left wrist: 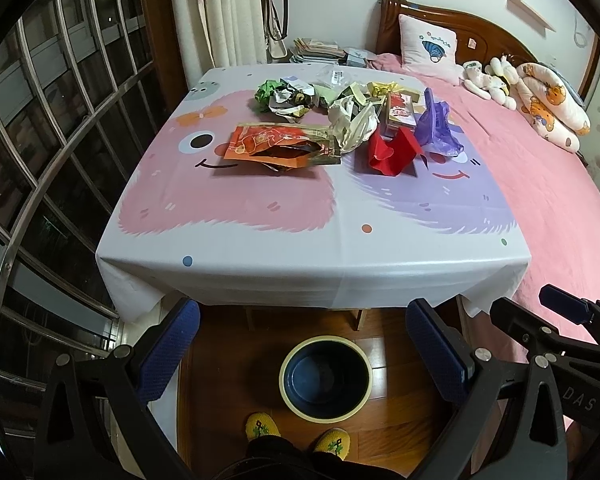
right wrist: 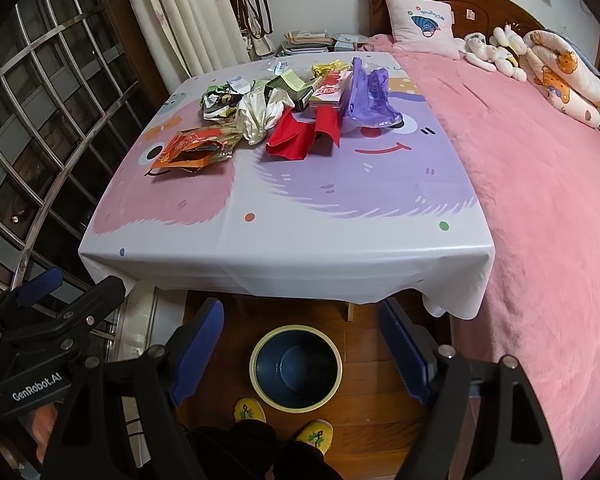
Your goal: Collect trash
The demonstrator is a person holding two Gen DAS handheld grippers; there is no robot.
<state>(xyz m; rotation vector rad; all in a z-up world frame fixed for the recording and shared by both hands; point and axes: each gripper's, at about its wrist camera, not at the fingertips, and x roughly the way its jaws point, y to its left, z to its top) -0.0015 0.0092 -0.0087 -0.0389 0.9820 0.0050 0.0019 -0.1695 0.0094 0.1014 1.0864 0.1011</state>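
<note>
- Left wrist view: my left gripper stands wide and empty over the bin on the floor. The trash pile lies ahead on the surface, far side; the orange packet lies crosswise.
- Right wrist view: my right gripper, wide and empty too. The red scrap looks nearer this hand, perhaps.
</note>
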